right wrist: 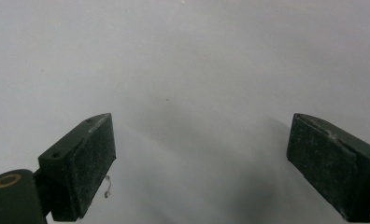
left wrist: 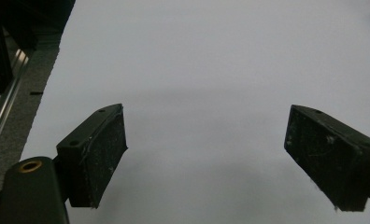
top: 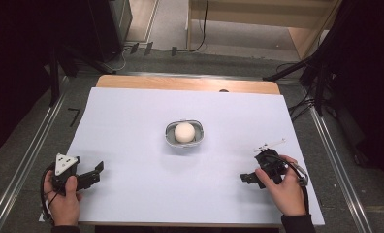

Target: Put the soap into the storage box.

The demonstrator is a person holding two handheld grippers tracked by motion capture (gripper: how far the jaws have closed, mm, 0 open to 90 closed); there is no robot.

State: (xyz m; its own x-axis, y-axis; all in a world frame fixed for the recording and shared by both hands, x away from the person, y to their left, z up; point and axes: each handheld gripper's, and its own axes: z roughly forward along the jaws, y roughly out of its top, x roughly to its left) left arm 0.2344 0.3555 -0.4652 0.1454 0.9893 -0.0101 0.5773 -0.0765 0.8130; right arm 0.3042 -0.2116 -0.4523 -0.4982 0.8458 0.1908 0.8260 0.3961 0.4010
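Observation:
A white ball [top: 184,132] rests in a small grey bowl [top: 170,137] at the middle of the white sheet [top: 132,126]. My left gripper [top: 97,173] lies at the sheet's near left corner in a hand, and its jaws stand wide apart [left wrist: 206,156] over bare sheet with nothing between them. At the near right, my right gripper [top: 245,178] is held in the other hand, pointing left. It is open too [right wrist: 199,163], with only white sheet between its pads. Both grippers are well away from the bowl.
The sheet covers a wooden table [top: 180,83] whose far edge shows. Metal rails [top: 30,155] run along the grey floor on both sides. Dark stands and cables [top: 306,97] crowd the far right and far left. A small dark spot [top: 223,91] lies at the sheet's far edge.

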